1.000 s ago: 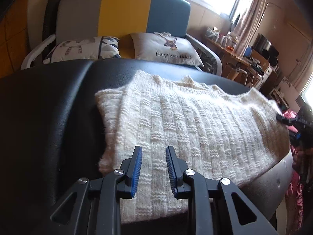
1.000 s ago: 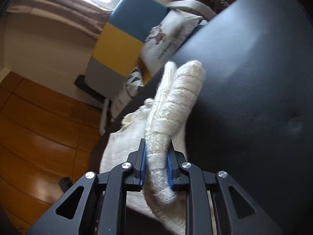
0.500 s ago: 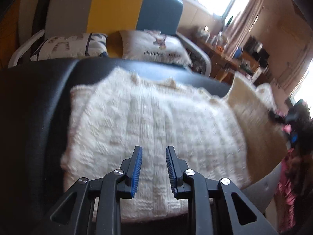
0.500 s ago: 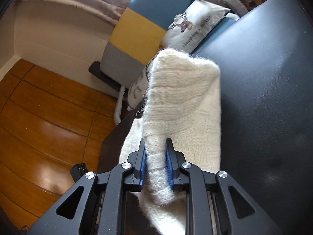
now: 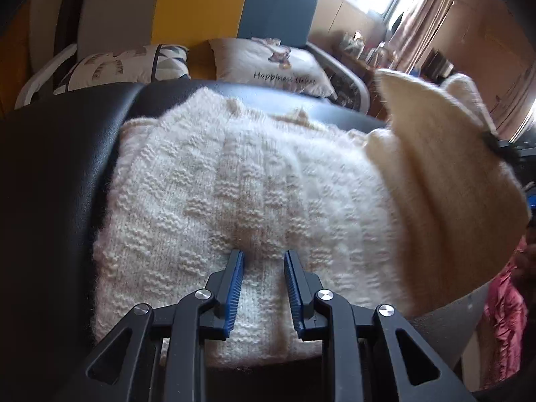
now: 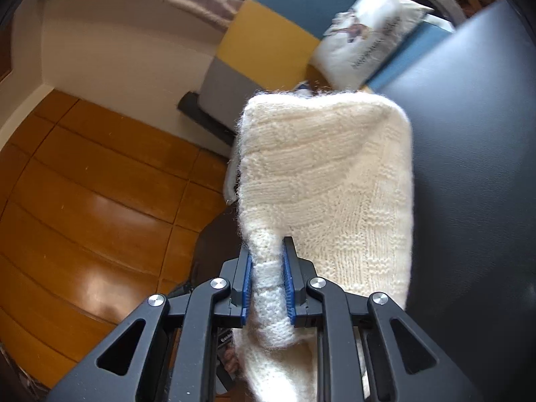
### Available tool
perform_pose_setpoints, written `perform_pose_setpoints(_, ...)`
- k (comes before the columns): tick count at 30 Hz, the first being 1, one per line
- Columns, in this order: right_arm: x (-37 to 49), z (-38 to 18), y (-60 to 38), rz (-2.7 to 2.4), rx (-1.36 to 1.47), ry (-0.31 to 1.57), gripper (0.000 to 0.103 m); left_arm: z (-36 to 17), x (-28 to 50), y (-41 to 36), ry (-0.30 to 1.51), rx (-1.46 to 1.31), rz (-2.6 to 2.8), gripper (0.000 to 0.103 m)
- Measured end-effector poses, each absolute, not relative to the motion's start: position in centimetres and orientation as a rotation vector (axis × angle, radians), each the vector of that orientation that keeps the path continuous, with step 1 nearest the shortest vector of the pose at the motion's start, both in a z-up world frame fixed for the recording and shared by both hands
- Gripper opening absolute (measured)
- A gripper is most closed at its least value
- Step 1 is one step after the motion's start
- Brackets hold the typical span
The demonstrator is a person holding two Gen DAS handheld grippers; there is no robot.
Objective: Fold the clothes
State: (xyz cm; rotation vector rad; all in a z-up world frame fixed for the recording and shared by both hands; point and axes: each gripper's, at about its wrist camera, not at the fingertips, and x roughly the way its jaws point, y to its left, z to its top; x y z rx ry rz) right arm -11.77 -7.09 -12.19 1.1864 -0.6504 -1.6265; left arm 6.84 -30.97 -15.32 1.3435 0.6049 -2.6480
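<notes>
A cream knitted sweater (image 5: 254, 194) is spread on the black padded bench (image 5: 50, 174), its right edge lifted. At its near hem the left hand-held gripper (image 5: 263, 261) is seen partly open — nothing clamped. A bunched fold is pinched firmly in the right hand-held gripper (image 6: 268, 254).

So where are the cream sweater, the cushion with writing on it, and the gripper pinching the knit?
cream sweater (image 5: 254, 201), left wrist view, flat middle of the knit.
cushion with writing (image 5: 271, 67), left wrist view, its printed face.
right gripper (image 6: 267, 254), right wrist view, between fingertips, shut on the sweater.
</notes>
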Motion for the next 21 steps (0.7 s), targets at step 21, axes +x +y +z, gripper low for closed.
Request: perform_pose_setpoints(21, -7.6, -12.5, -27.6, -1.478, 1.242, -0.486, 0.015, -17.3, 12.4, -37.9, 0.747, 1.276, -2.607, 0.025)
